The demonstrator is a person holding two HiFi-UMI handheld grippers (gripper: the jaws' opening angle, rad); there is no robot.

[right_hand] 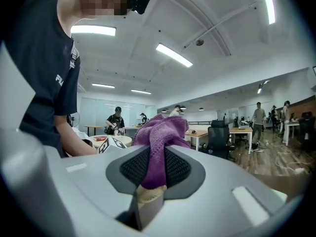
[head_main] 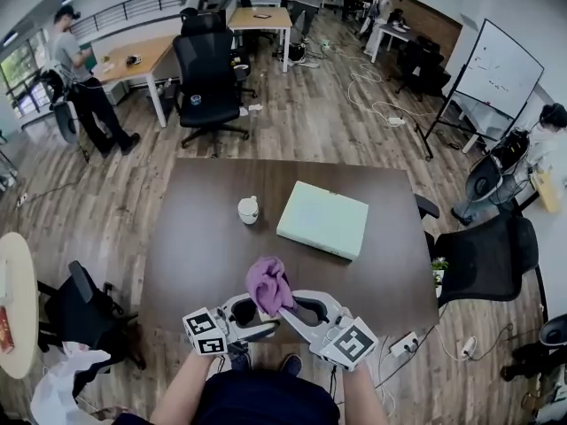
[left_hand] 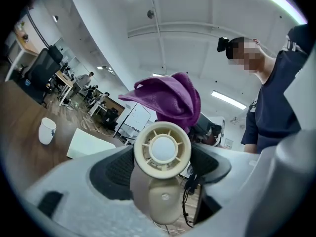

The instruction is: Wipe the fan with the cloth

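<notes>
While my right gripper (right_hand: 154,168) pinches the purple cloth (right_hand: 160,132), my left gripper (left_hand: 163,171) clamps the cream fan (left_hand: 162,149). Cloth drapes over the fan's top, above the tabletop's (head_main: 195,237) near edge. Cup (head_main: 249,209) and box (head_main: 322,219) sit mid-tabletop.

Purple cloth (head_main: 268,286). Cream fan (left_hand: 162,149), paler round hub. Dark brown table (head_main: 204,237). Pale green box (head_main: 322,220). White cup (head_main: 249,209). Black office chair (head_main: 208,69). Brown plank-patterned floor (head_main: 337,131).

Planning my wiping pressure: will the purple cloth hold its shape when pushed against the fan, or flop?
Likely floppy: the purple cloth bunches into folds above the right gripper. Probably light and grippy, since its fuzzy pile sags over the fan.
</notes>
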